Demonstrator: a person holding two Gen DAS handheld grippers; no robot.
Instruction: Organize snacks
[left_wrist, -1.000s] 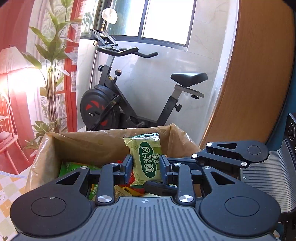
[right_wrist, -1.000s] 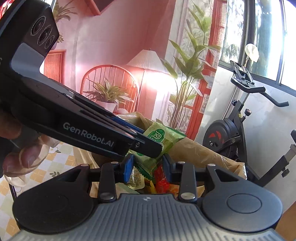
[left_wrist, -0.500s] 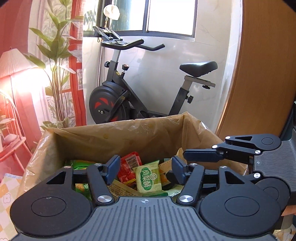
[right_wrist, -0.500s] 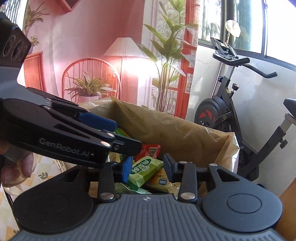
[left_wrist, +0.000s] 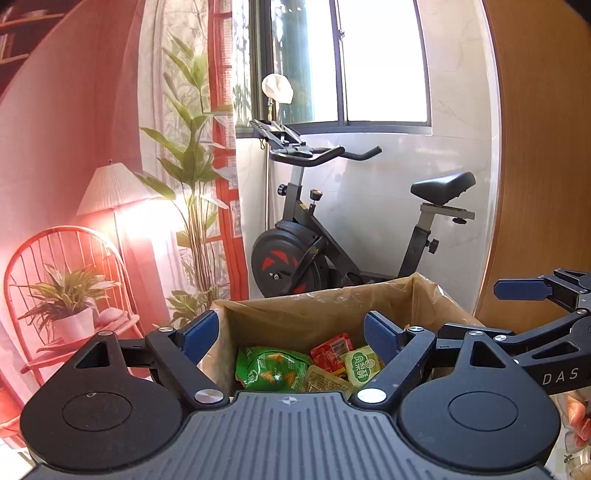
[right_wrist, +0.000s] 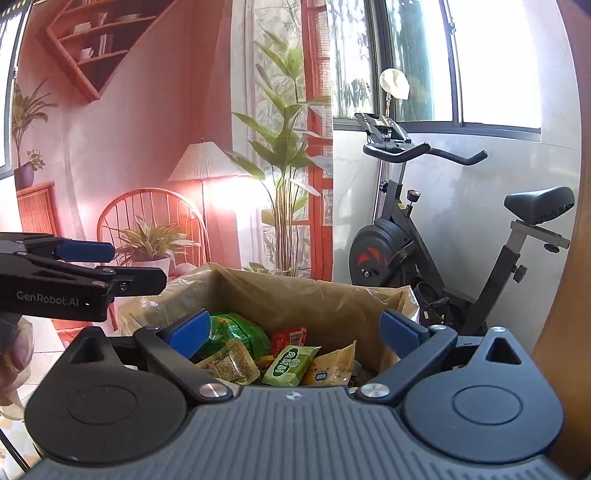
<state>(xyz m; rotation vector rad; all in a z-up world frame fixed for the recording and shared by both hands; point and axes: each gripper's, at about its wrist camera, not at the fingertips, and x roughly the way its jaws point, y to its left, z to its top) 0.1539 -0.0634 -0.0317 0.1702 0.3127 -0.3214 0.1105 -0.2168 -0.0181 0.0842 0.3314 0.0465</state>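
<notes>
We have both tools above a cardboard box (left_wrist: 325, 314) lined with a brown plastic bag (right_wrist: 295, 291), and the snacks sit loose inside it. The left tool (left_wrist: 291, 334) has just been opening and now stands wide with nothing between its blue pads; the right tool (right_wrist: 295, 330) has likewise just spread wide and holds nothing. In the box we see a light green pastry packet (right_wrist: 290, 363), a large green chip bag (left_wrist: 271, 371), a red sachet (left_wrist: 330, 349), a clear-wrapped tan snack (right_wrist: 229, 363) and a yellow pouch (right_wrist: 328, 369) lying in a jumble. We judge the drop done, so the risks lie in what follows. The 2 tools hang close to each other over the box, and a careless swing could knock one against the other. A low tool could snag the loose liner on the rim and drag the box. The packets overlap, so any regrasp might pinch 2 at once.
</notes>
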